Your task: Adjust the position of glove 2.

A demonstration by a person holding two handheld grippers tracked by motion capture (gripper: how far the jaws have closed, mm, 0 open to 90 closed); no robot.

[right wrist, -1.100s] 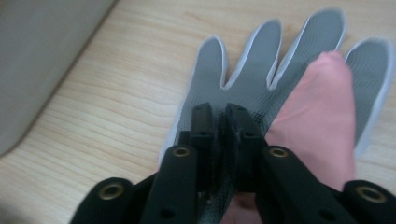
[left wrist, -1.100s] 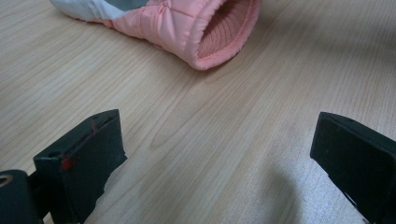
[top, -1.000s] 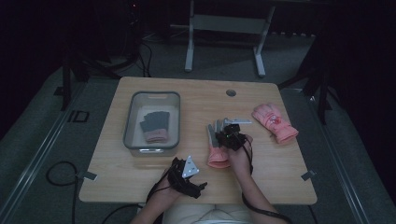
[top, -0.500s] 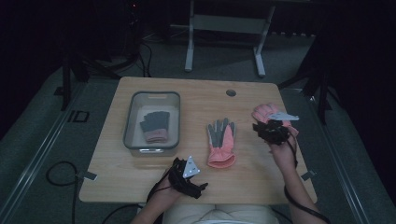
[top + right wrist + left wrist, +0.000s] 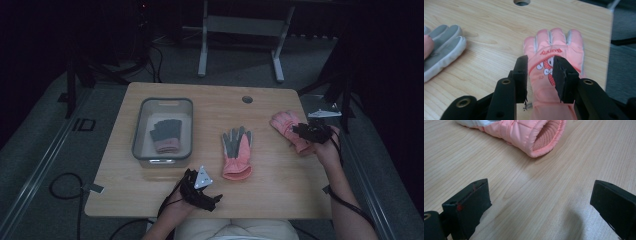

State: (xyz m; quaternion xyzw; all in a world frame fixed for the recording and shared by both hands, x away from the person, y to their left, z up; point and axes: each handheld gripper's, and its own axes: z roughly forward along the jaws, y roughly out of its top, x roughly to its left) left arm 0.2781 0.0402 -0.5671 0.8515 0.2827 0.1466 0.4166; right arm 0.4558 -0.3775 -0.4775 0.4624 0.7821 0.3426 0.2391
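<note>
A pink glove (image 5: 286, 122) lies back up near the table's right edge, its printed back (image 5: 556, 48) plain in the right gripper view. My right gripper (image 5: 305, 131) (image 5: 540, 72) hovers over its back, jaws a narrow gap apart with flat glove fabric showing between them. A second pink glove (image 5: 237, 150) lies grey palm up at mid table. Its open cuff (image 5: 534, 135) faces my left gripper (image 5: 214, 199) (image 5: 539, 205), which rests near the front edge, open wide with bare wood between the jaws. A third glove (image 5: 165, 136) lies in the bin.
A clear plastic bin (image 5: 140, 125) stands at the table's left. A round cable hole (image 5: 247, 99) (image 5: 522, 2) sits near the far edge. The grey fingers of the middle glove (image 5: 444, 42) lie left of my right gripper. The table edge runs just right of the right glove.
My right gripper left the middle glove, swung right and now sits over the right glove. The left gripper has stayed at the front edge.
</note>
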